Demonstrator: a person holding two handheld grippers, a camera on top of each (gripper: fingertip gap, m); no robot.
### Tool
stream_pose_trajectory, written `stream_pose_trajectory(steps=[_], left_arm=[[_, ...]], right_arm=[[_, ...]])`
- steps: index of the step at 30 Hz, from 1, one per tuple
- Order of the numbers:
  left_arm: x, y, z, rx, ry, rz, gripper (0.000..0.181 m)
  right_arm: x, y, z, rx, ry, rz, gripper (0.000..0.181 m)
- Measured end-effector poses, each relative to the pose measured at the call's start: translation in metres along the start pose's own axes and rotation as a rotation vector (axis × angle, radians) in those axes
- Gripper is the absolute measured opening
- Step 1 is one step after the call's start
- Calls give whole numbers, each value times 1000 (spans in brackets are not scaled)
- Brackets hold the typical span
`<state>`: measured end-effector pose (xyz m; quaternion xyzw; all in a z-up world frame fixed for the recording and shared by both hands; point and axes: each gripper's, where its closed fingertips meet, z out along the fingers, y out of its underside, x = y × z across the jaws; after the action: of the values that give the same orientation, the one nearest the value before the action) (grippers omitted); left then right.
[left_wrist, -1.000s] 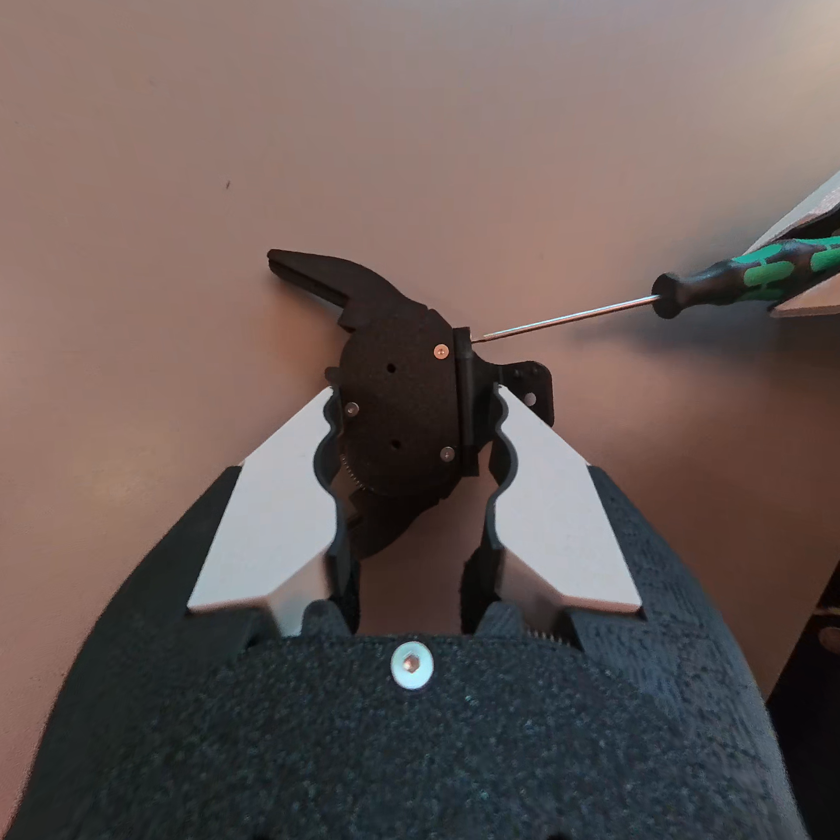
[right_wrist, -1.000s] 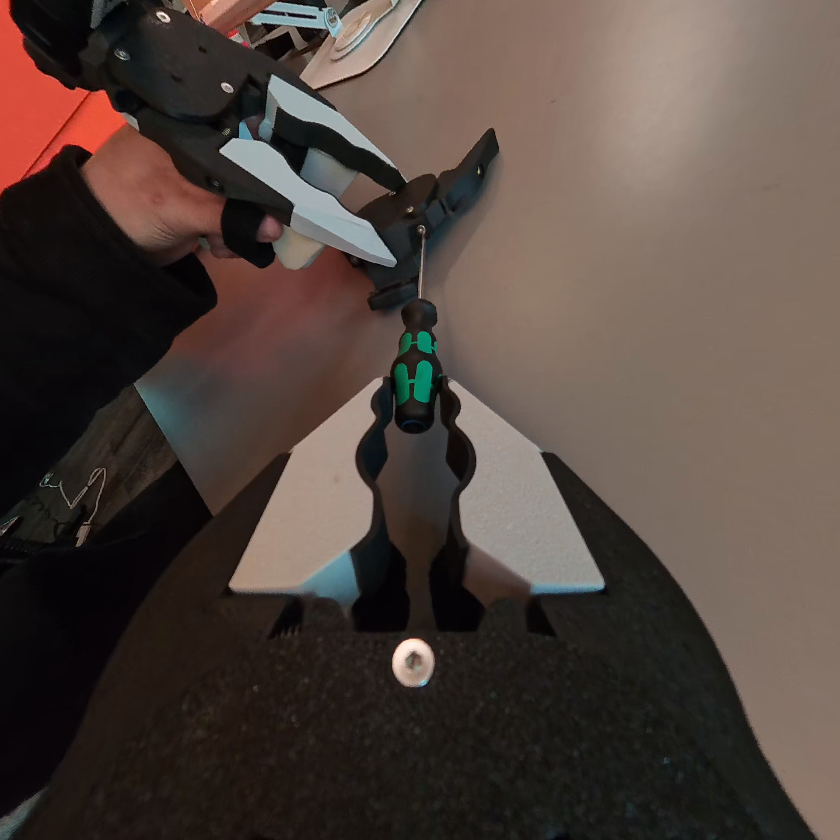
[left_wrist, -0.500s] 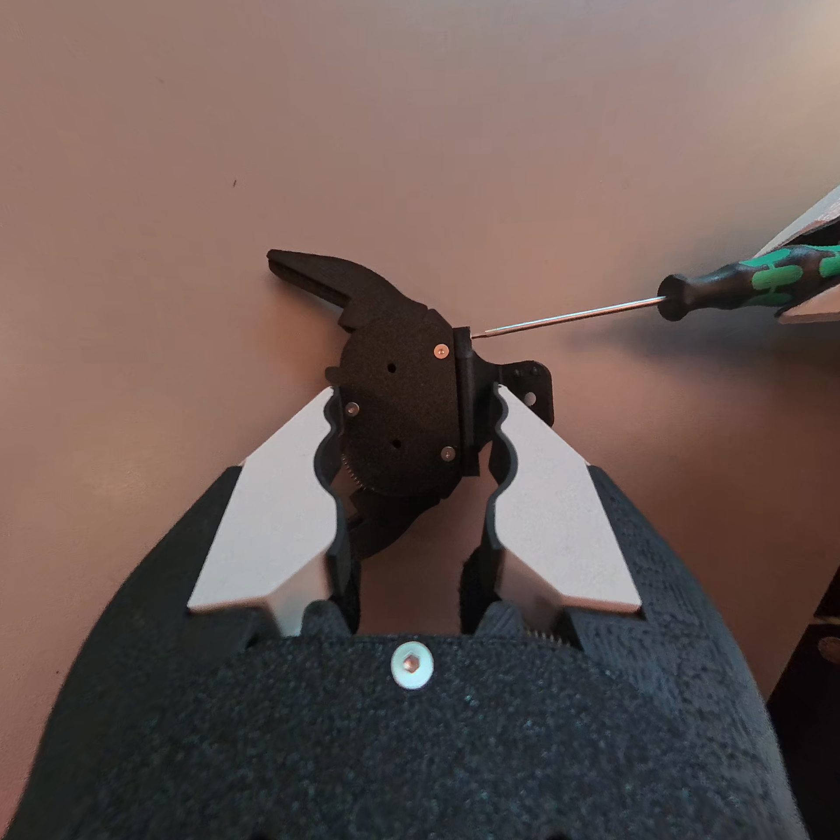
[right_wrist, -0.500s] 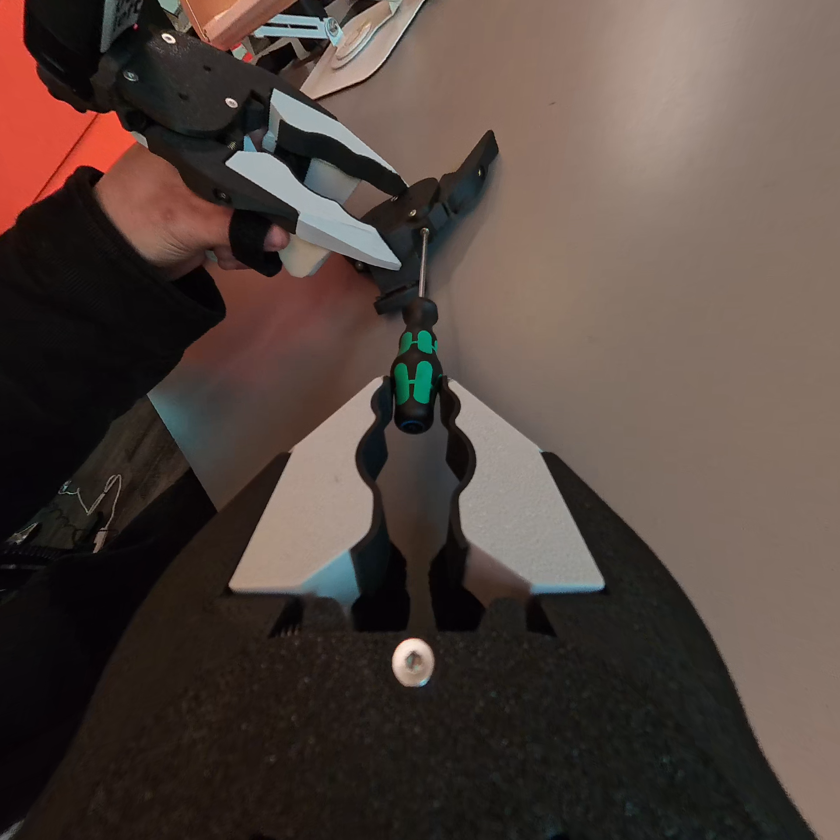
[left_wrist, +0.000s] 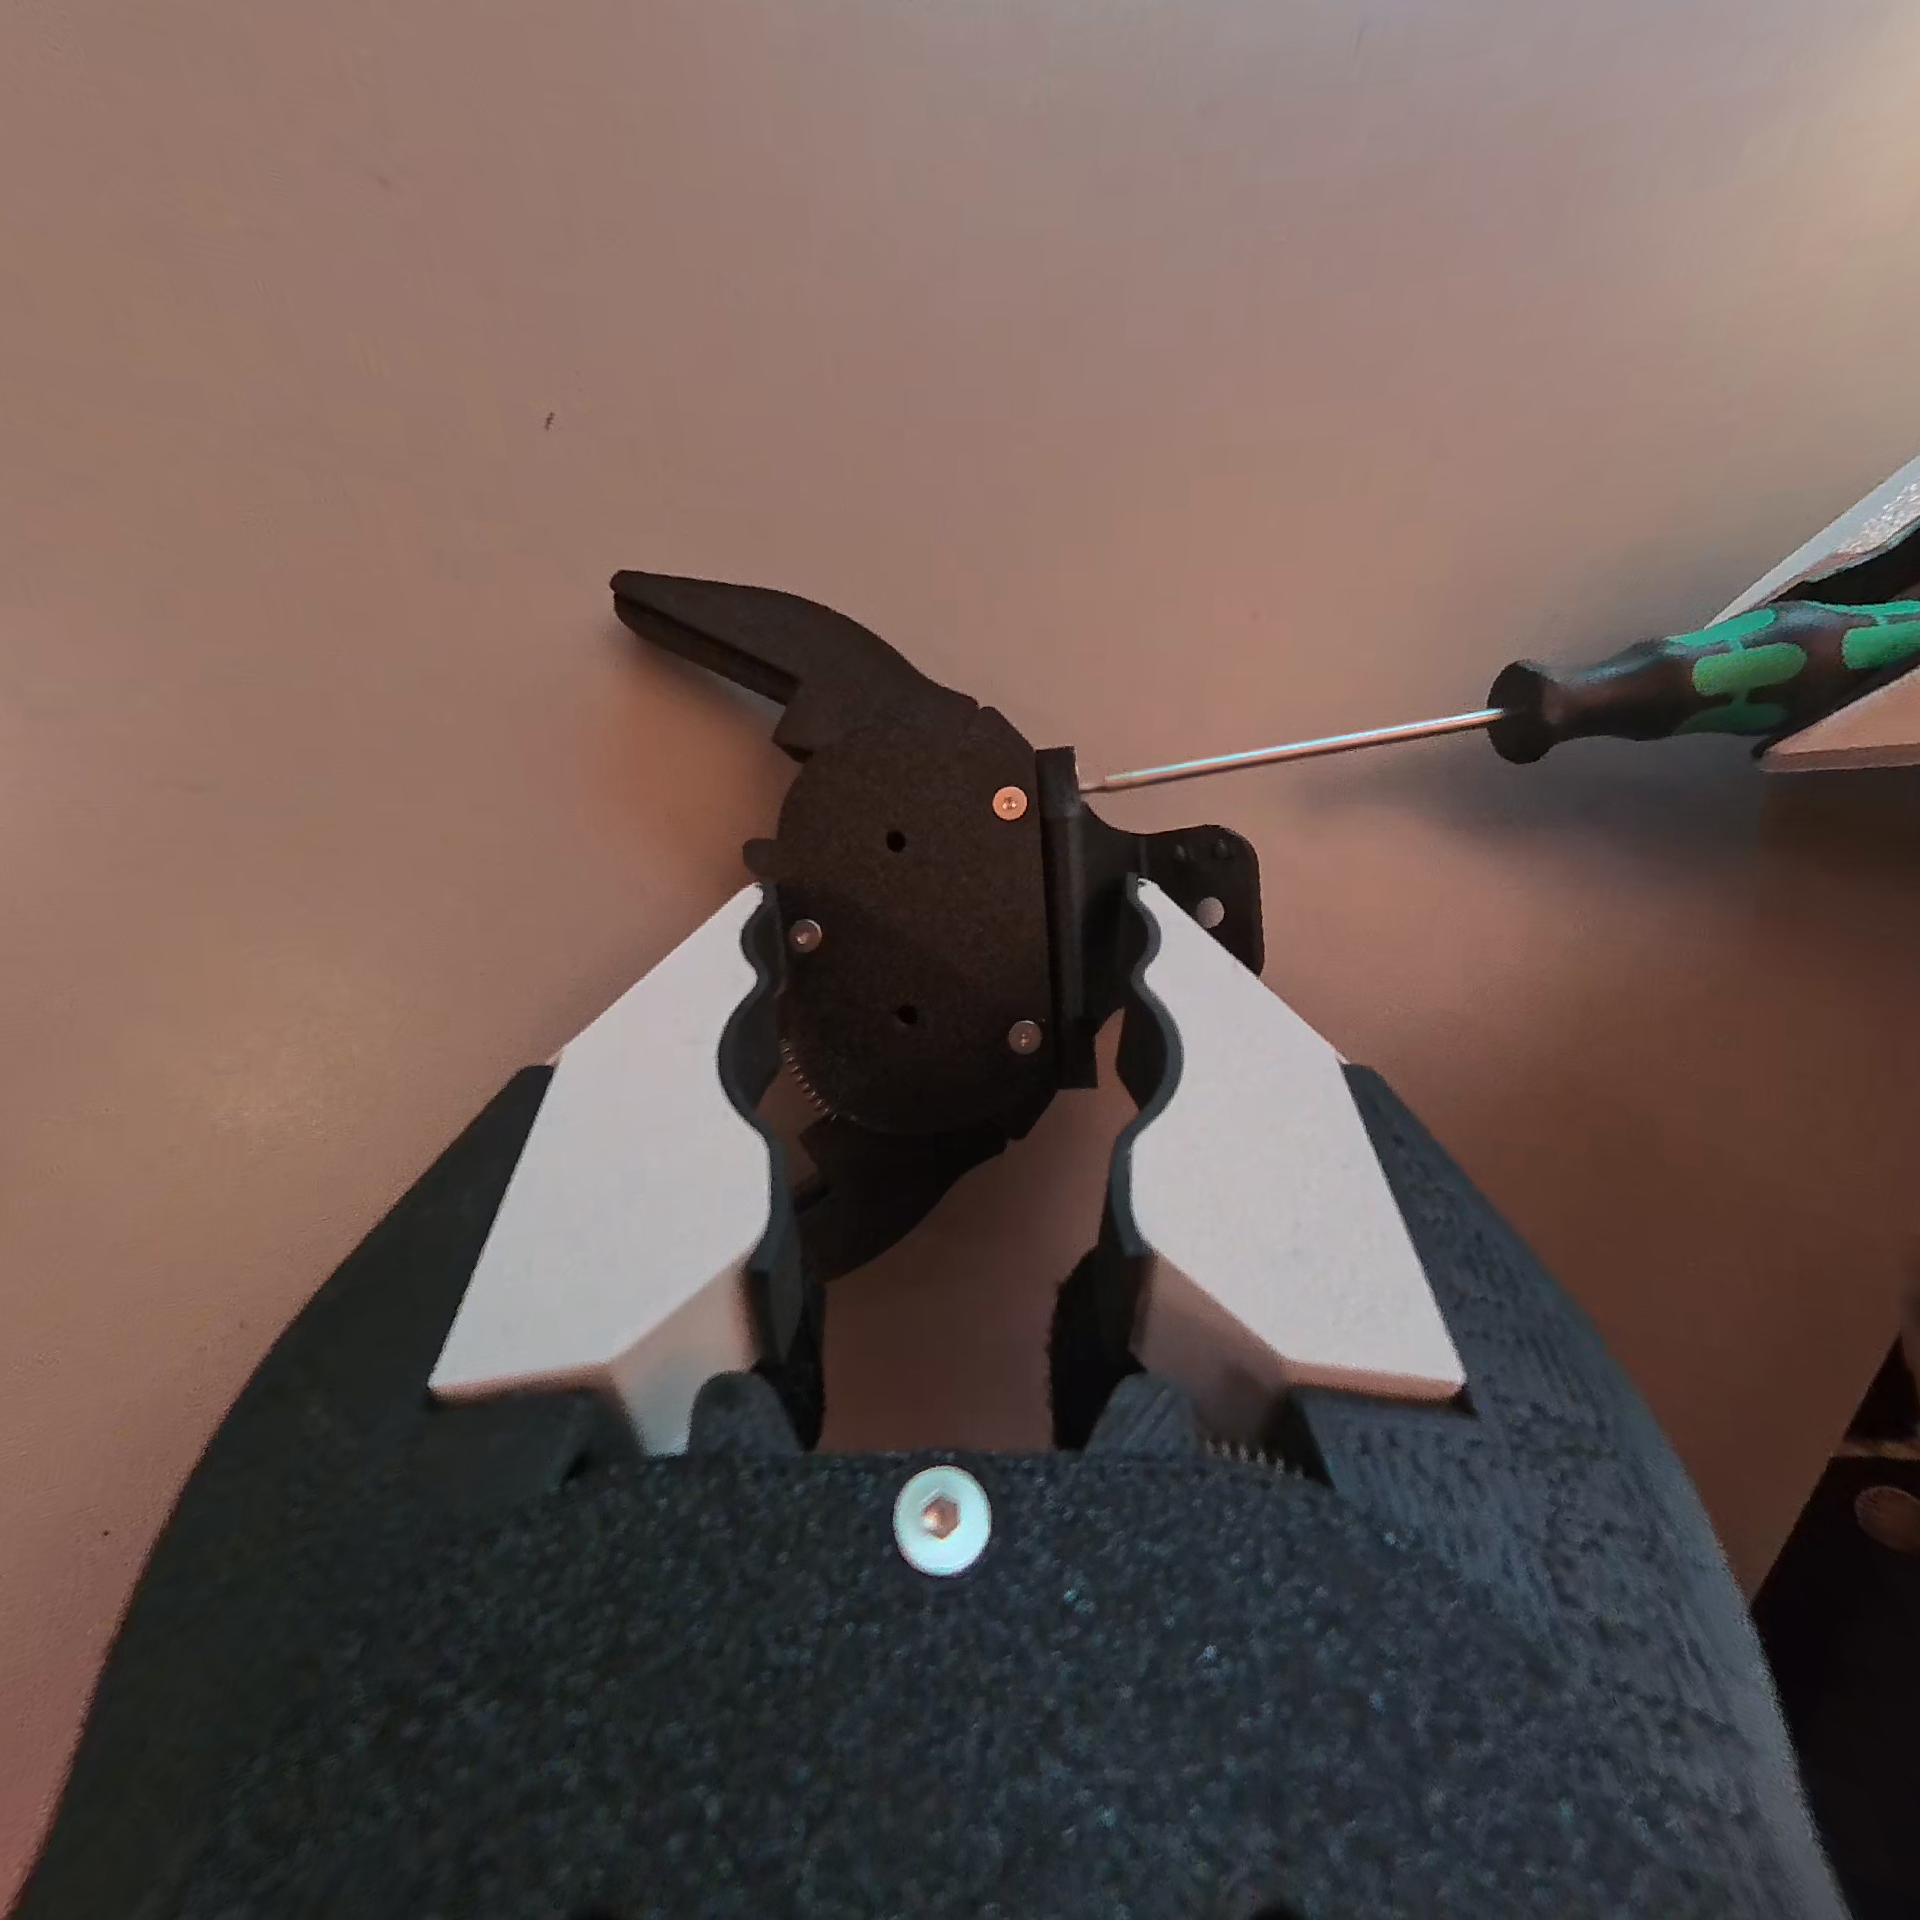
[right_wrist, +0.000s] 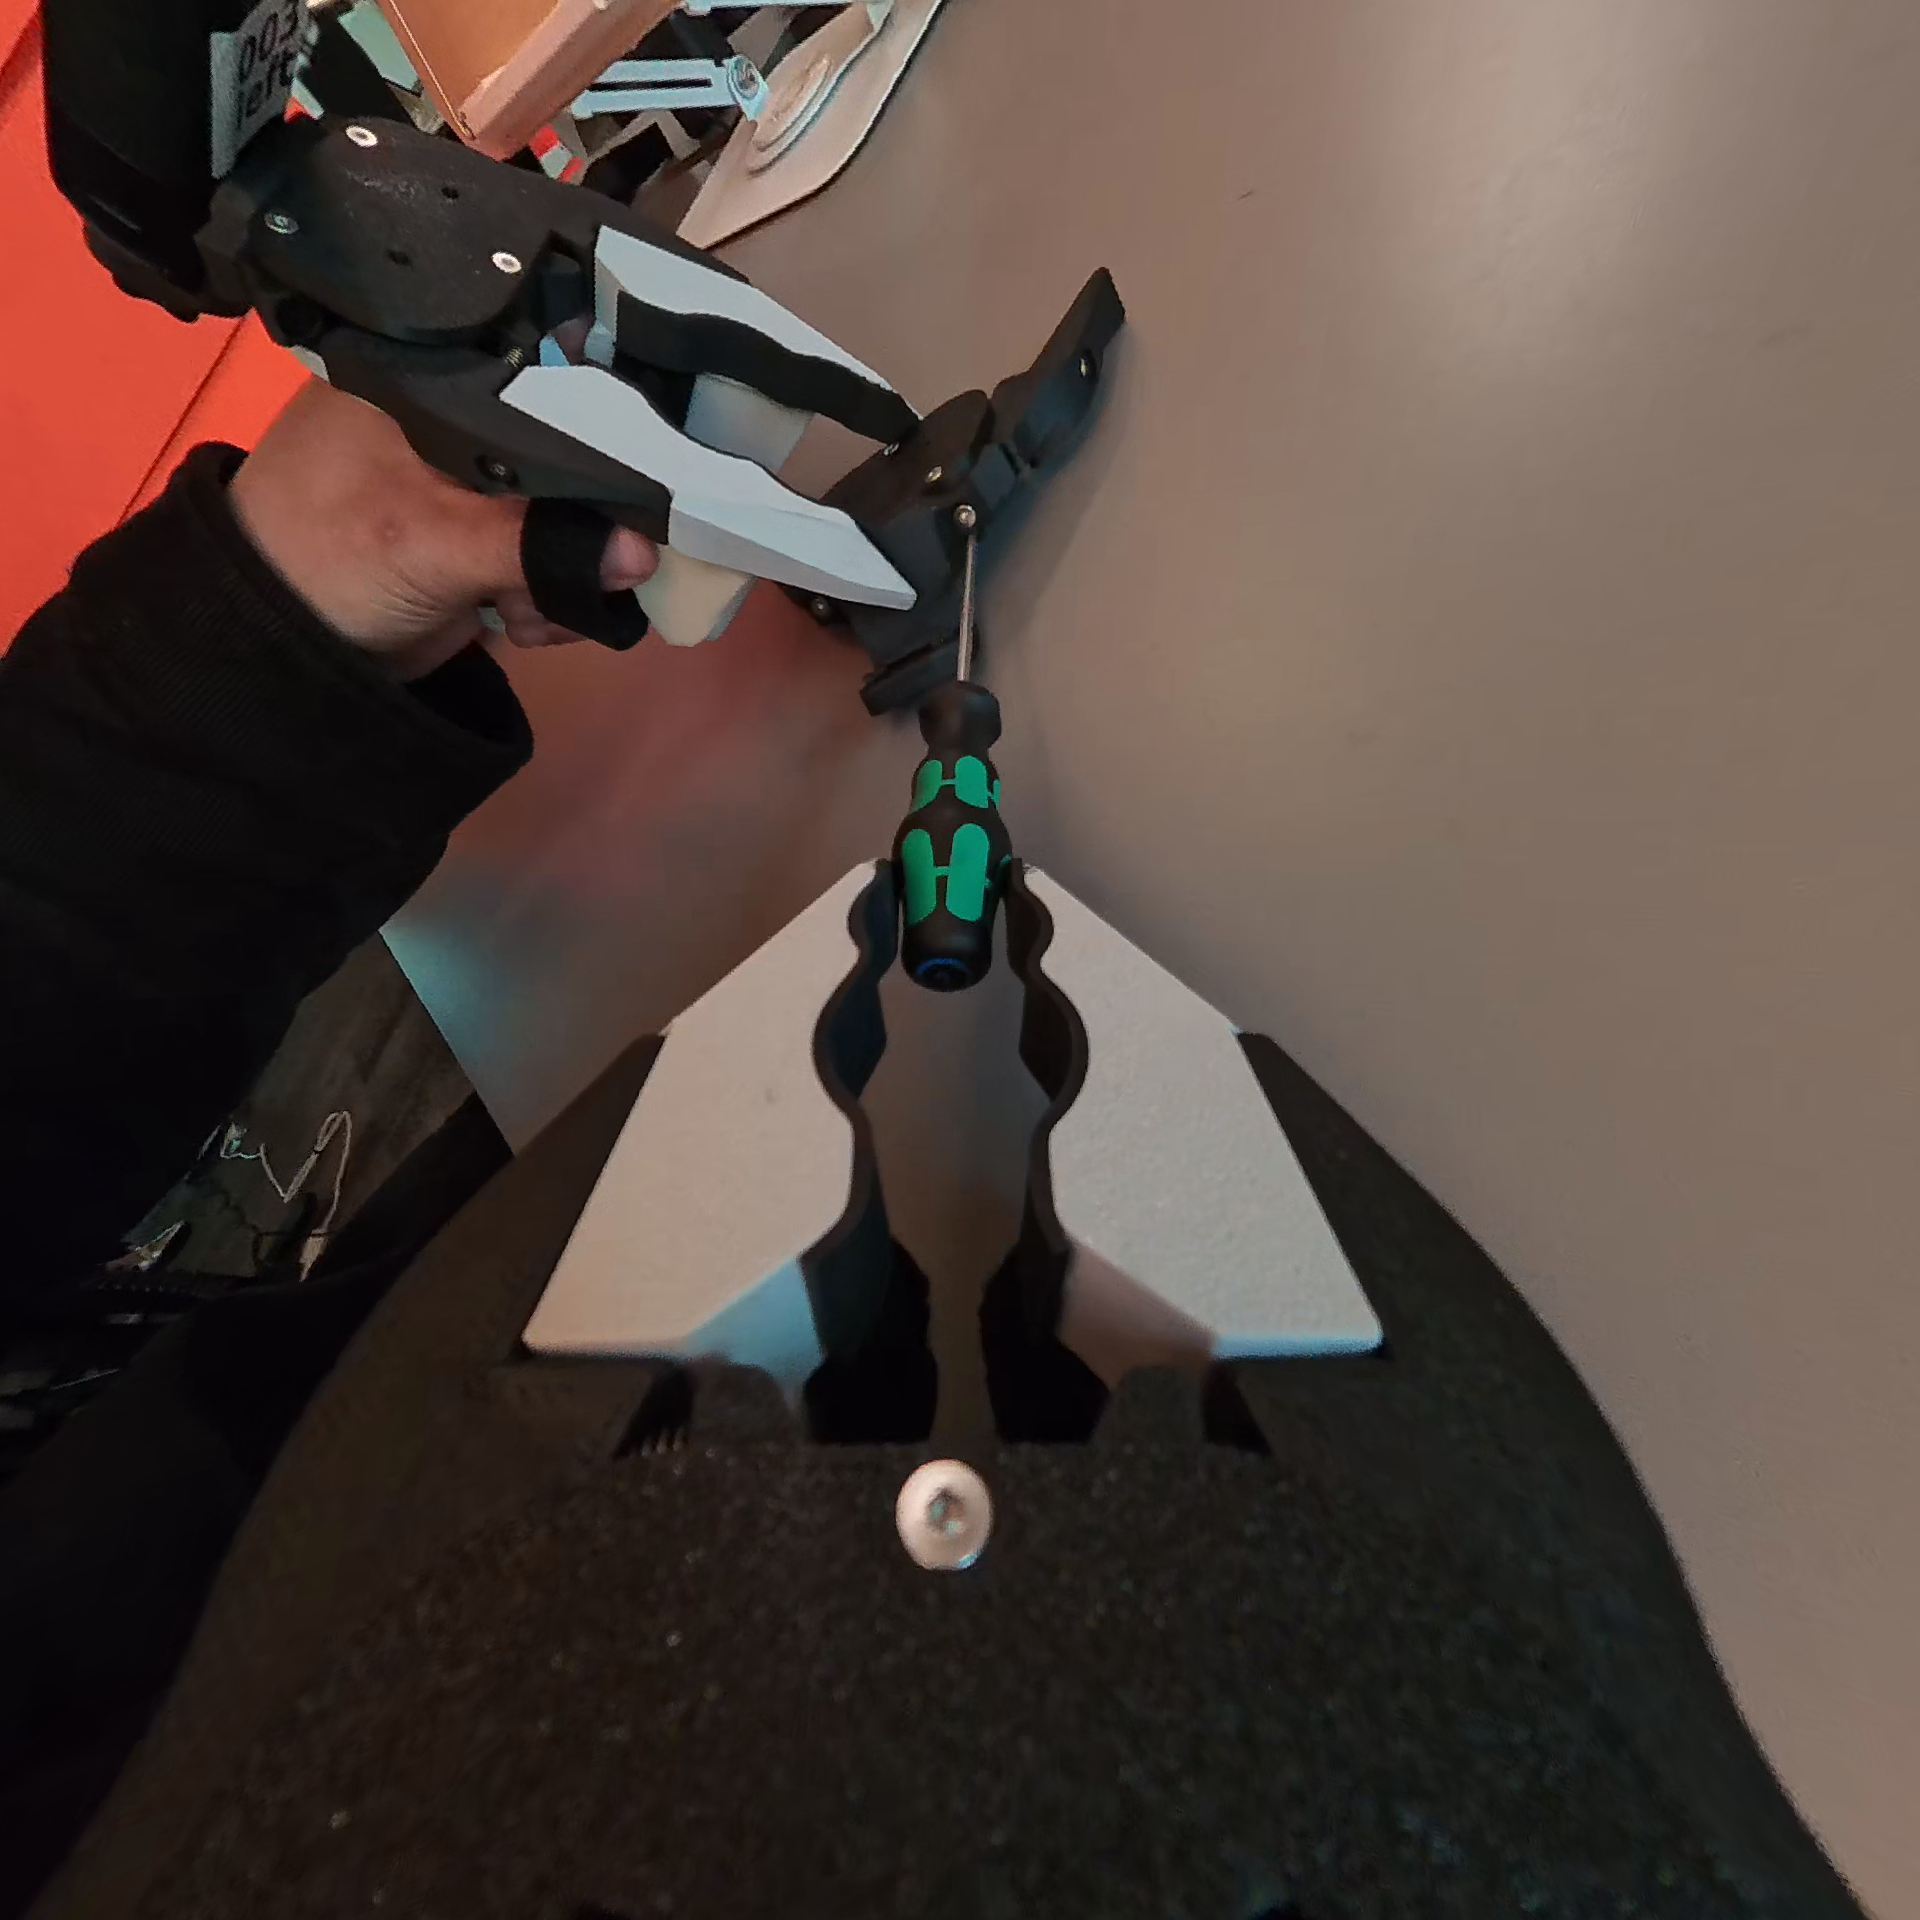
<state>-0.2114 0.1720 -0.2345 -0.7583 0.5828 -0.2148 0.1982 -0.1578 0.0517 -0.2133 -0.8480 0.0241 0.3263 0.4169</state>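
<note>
A black printed part (left_wrist: 914, 914) with a round plate, a long lever arm and small silver screws lies on the brown table (left_wrist: 935, 312). My left gripper (left_wrist: 948, 902) is shut on the part's round body, one finger on each side. My right gripper (right_wrist: 948, 883) is shut on the handle of a green-and-black screwdriver (right_wrist: 948, 873). The screwdriver's thin shaft (left_wrist: 1288, 750) reaches to the part's upper right edge, and its tip sits on a screw head (right_wrist: 966, 513) there. In the right wrist view the left gripper (right_wrist: 902, 509) and the part (right_wrist: 987, 447) show at upper left.
A person's hand (right_wrist: 416, 561) and black sleeve (right_wrist: 208, 790) hold the left gripper. Light-coloured flat pieces and a wooden piece (right_wrist: 665, 83) lie at the table's far end. The table's edge (right_wrist: 457, 1039) runs at the left, with dark floor below.
The left gripper and the part have stayed put. In the right wrist view the left gripper has drifted slightly right and down, and the screwdriver tip stays at the same screw.
</note>
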Motion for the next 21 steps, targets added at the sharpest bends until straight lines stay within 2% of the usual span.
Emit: stream_pose_trajectory(steps=[21], left_arm=[[-1, -1, 0, 5, -6, -8, 64]], right_arm=[[1, -6, -1, 19, -10, 14, 20]])
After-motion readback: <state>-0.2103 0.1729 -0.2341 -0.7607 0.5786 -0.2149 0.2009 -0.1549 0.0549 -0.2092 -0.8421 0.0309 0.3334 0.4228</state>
